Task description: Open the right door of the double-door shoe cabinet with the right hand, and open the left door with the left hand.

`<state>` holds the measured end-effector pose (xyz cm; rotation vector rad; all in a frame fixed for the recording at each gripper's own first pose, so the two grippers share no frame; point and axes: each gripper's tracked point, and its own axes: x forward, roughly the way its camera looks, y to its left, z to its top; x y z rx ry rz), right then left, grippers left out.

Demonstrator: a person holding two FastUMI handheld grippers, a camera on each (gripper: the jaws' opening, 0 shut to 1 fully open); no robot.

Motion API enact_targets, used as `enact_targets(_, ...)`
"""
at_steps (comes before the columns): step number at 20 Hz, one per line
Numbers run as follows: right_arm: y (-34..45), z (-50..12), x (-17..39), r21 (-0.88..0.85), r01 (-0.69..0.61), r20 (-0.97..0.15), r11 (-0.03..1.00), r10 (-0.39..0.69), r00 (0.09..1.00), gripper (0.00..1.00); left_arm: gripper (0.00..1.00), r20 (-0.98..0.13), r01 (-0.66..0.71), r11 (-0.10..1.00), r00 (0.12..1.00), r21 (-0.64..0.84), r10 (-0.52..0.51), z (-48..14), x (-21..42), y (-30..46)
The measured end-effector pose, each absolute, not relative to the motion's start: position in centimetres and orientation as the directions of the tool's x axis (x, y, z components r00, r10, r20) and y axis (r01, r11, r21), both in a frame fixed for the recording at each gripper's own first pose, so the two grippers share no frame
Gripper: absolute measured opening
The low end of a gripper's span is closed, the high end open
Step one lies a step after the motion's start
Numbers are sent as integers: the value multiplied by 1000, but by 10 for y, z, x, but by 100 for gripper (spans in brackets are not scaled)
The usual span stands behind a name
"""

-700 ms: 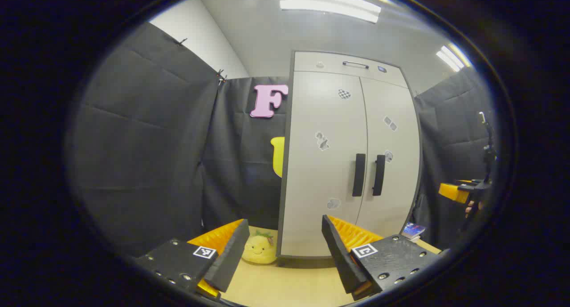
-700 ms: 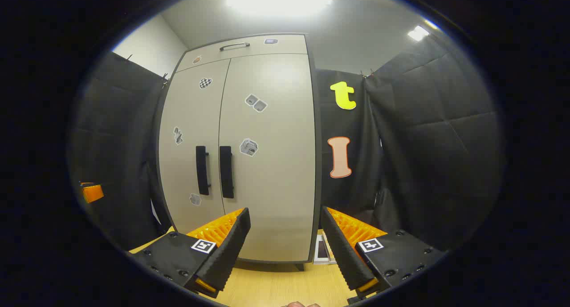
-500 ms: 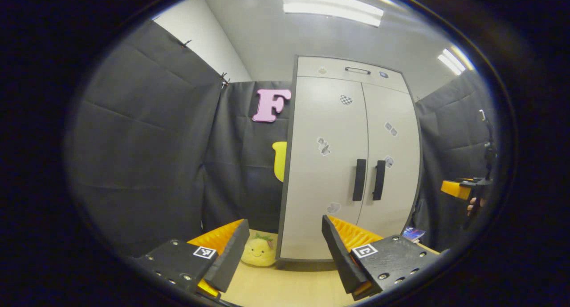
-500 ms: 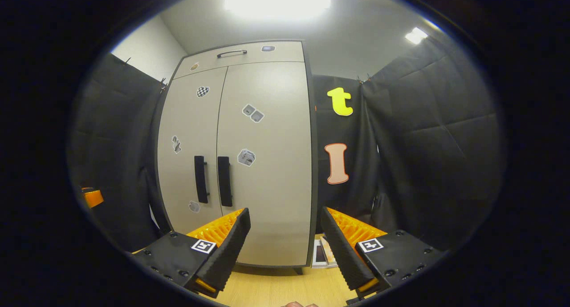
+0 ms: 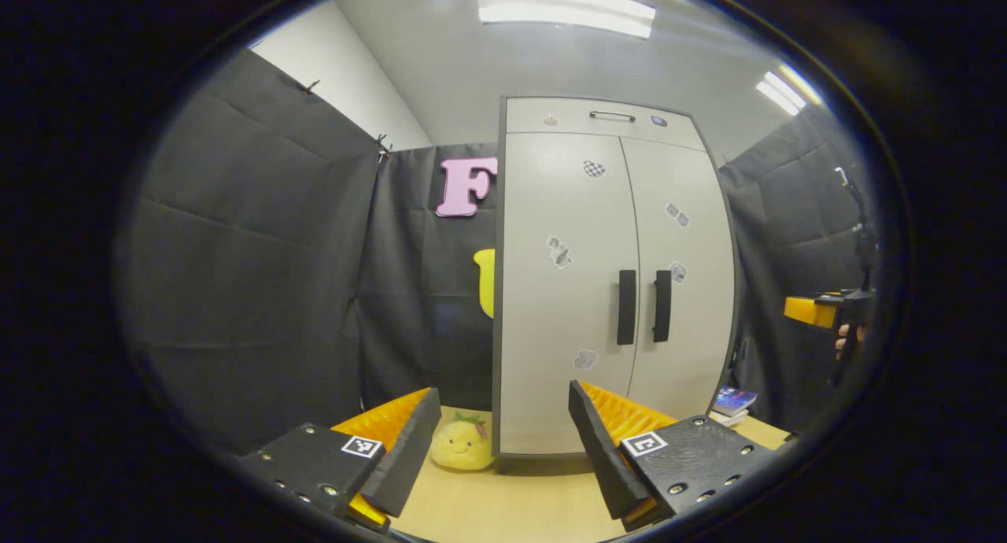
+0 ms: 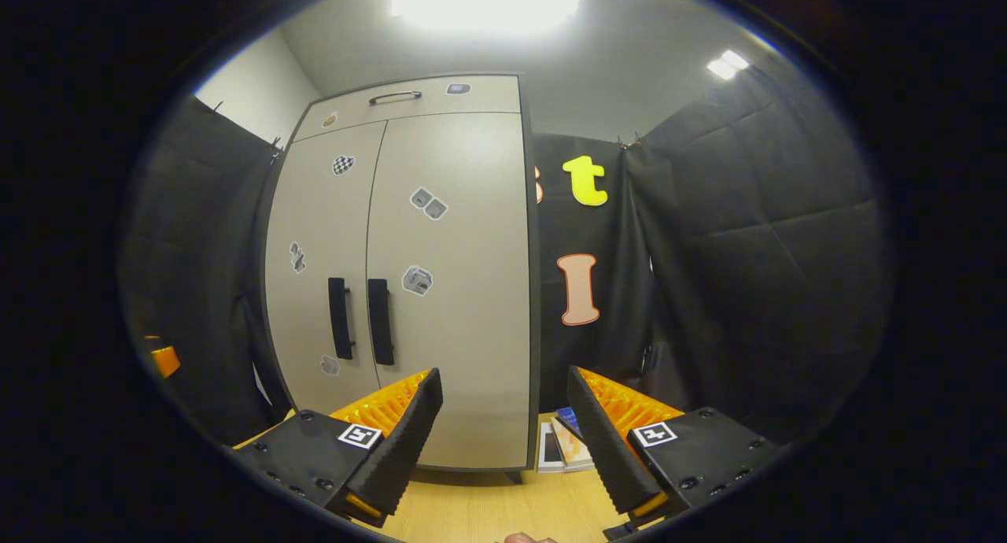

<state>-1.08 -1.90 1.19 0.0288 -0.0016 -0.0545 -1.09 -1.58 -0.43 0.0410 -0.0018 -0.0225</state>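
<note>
We take the shoe cabinet [image 5: 614,275] as our landmark; it stands upright on the wooden floor [image 5: 511,504] against the booth wall. Both doors are closed: the left door [image 5: 562,307] and the right door [image 5: 684,291] sit flush, meeting at a thin centre seam. The left handle [image 5: 626,307] and right handle [image 5: 662,305] are dark vertical bars just beside that seam, one on each side, apart from each other. Small stickers [image 5: 559,252] dot both door fronts. Above the doors runs a top drawer [image 5: 602,117] with its own slim pull.

In the left gripper view, our left gripper [image 5: 503,441] is released, fingers spread wide, holding nothing, well apart from the cabinet and pointed at its left front corner. A yellow plush toy [image 5: 462,444] sits on the floor just left of the cabinet's base. Books [image 5: 734,402] lie on the floor just right of the cabinet.

In the right gripper view, our right gripper [image 6: 503,437] is likewise released and holding nothing, well apart from the cabinet [image 6: 409,275] and aimed at its right edge. The right handle [image 6: 381,321] is untouched
</note>
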Motion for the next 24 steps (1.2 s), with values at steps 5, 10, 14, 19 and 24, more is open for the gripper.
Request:
enact_targets(5,-9,25,1,74,16,2,997,-16,1000,98,93,-7,45,999,999,31,-45,-8,-13,-27)
enact_targets(10,24,25,25,159,-57,-60,986,67,996,98,94,-32,59,998,998,0,-59,-20,-18,-33)
enact_targets(14,53,37,48,178,-117,-60,977,130,990,98,94,-45,39,999,998,-14,-40,-24,-24,-24)
enact_targets(19,90,60,71,148,-182,-20,972,187,982,97,94,-68,2,1000,998,-24,-3,-36,-38,-8)
enact_targets(24,113,79,98,97,-194,31,976,192,981,98,94,-97,-67,997,993,-28,64,-47,-55,22)
